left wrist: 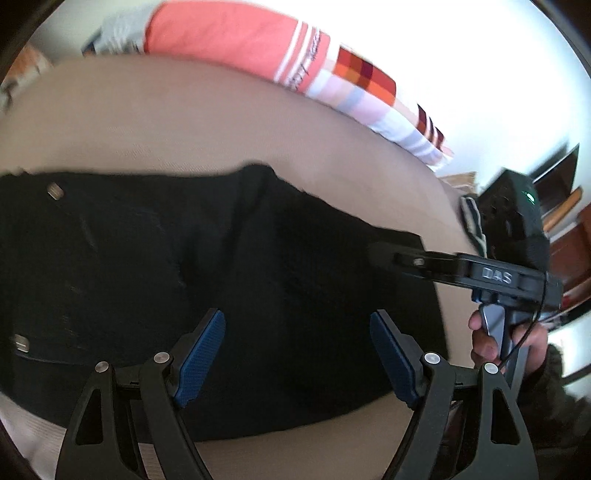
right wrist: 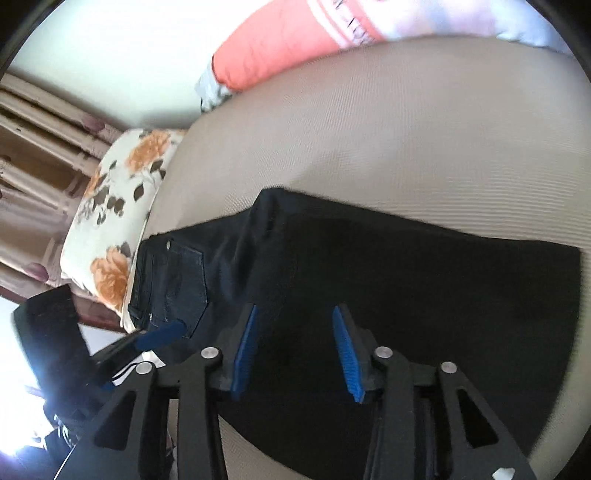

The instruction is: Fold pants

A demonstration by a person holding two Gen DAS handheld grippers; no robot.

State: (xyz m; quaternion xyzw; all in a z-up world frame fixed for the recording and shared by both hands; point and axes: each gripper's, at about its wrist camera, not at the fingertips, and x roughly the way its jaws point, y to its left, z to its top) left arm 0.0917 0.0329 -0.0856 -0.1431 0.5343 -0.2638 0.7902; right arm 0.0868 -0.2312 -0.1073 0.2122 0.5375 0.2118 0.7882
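Note:
Dark, nearly black pants (left wrist: 147, 258) lie folded and flat on a beige ribbed bed cover (left wrist: 184, 118). The right wrist view shows their waistband and back pocket (right wrist: 184, 280) at the left end. My left gripper (left wrist: 297, 315) hovers over the middle of the cloth, its blue pads (left wrist: 207, 347) wide open with nothing between them. My right gripper (right wrist: 295, 310) is open too, pads apart above the pants and holding no cloth. Each gripper shows in the other's view: the right gripper (left wrist: 406, 260) over the pants' right end, the left gripper (right wrist: 162, 334) by the pocket.
A coral pillow (left wrist: 221, 33) and a checked cloth (left wrist: 362, 77) lie along the far side of the bed. A floral pillow (right wrist: 110, 206) sits past the waistband end, with curtains (right wrist: 29, 147) behind. A hand (left wrist: 487, 343) holds the right gripper's handle.

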